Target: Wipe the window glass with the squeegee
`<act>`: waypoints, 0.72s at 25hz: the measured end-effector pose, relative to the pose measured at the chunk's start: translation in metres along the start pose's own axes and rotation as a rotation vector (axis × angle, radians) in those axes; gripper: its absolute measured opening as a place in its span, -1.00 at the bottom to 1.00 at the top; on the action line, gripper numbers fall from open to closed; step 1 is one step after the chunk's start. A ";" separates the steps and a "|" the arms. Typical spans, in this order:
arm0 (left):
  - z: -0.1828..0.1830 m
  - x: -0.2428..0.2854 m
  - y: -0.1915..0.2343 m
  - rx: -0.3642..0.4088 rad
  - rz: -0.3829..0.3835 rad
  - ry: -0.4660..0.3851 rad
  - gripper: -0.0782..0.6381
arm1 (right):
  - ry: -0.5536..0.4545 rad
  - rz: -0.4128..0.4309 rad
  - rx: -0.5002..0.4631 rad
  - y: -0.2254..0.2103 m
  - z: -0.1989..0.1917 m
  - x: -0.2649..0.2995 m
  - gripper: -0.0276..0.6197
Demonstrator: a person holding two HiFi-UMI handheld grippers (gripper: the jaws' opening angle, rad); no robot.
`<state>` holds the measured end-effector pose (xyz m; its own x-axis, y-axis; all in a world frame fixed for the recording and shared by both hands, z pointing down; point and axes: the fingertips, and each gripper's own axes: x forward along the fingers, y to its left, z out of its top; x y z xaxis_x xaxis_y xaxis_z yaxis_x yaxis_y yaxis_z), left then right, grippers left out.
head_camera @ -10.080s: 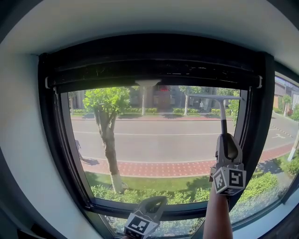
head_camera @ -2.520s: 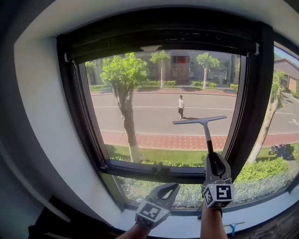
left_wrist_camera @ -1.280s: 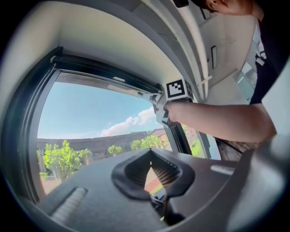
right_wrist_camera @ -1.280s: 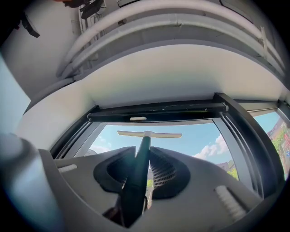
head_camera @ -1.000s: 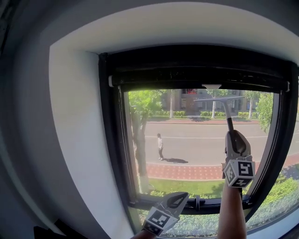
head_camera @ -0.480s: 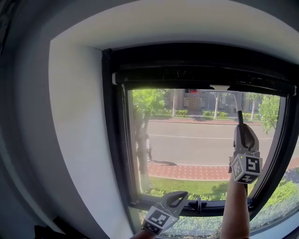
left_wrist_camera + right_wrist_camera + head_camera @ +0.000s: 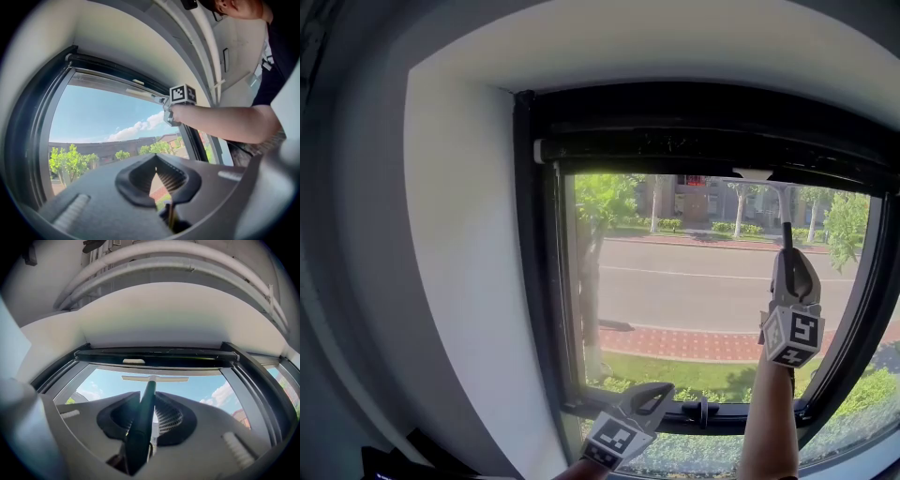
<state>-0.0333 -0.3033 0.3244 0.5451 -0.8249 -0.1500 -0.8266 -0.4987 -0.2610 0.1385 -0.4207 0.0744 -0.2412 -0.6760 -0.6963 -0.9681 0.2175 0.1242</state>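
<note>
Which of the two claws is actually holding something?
The right gripper, raised near the top of the window: its jaws clamp the squeegee by its dark handle. The left gripper hangs low, jaws together on nothing.

I see grey plastic left tongs (image 7: 657,392) and grey right tongs (image 7: 790,262), each carrying a white cube (image 7: 794,336) with black square markers; the shirt (image 7: 282,70) is black, short-sleeved.
</note>
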 end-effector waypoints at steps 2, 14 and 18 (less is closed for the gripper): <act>0.000 -0.003 0.001 0.000 0.004 0.003 -0.78 | -0.002 -0.002 -0.006 0.001 -0.001 -0.001 -0.61; -0.015 -0.017 0.008 -0.013 -0.002 0.049 -0.78 | 0.033 -0.006 -0.010 0.008 -0.021 -0.028 -0.61; -0.019 -0.021 0.005 -0.018 -0.015 0.054 -0.78 | 0.048 -0.016 -0.007 0.010 -0.031 -0.041 -0.61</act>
<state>-0.0517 -0.2937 0.3441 0.5490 -0.8305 -0.0942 -0.8213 -0.5151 -0.2453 0.1363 -0.4130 0.1263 -0.2288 -0.7120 -0.6638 -0.9722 0.2020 0.1185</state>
